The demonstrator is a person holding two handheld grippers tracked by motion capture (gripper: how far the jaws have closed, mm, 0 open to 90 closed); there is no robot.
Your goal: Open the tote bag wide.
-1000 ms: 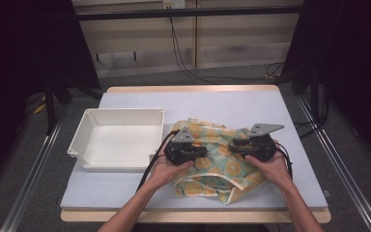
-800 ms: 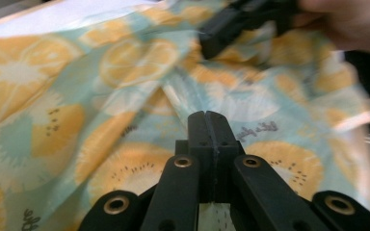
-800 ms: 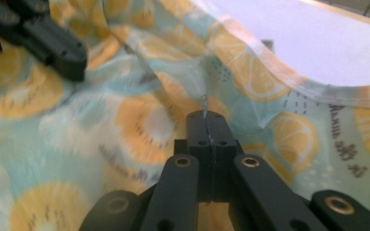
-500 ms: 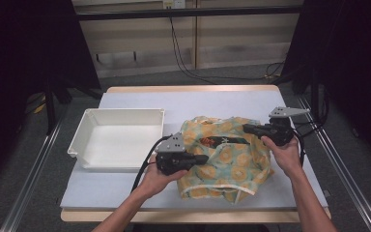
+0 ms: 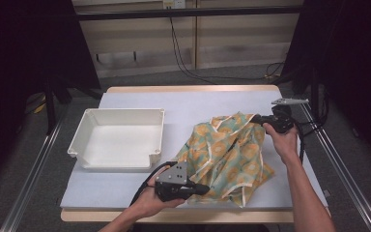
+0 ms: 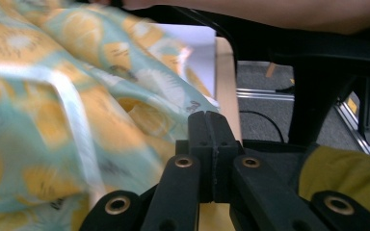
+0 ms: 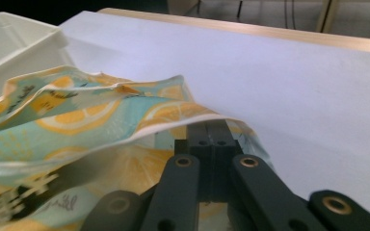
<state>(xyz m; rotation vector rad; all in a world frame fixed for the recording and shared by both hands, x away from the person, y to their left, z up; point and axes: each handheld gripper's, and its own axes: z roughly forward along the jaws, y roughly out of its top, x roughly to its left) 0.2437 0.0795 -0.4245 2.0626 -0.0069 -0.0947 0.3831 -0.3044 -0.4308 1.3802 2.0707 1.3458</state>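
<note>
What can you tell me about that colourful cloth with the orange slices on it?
The cloth is a thin, soft-looking fabric, pale teal with orange and lemon slice prints and cream trim bands. It lies crumpled and partly stretched on the right half of the table, beside the white tray without touching it. The right gripper pinches its far corner, and the left gripper is shut at its near edge, seemingly pinching it. Dark lettering shows on it, too blurred to read.

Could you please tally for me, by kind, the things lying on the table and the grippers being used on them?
Patterned cloth: 1
White tray: 1
Grippers: 2, left gripper and right gripper
Total: 4
</note>
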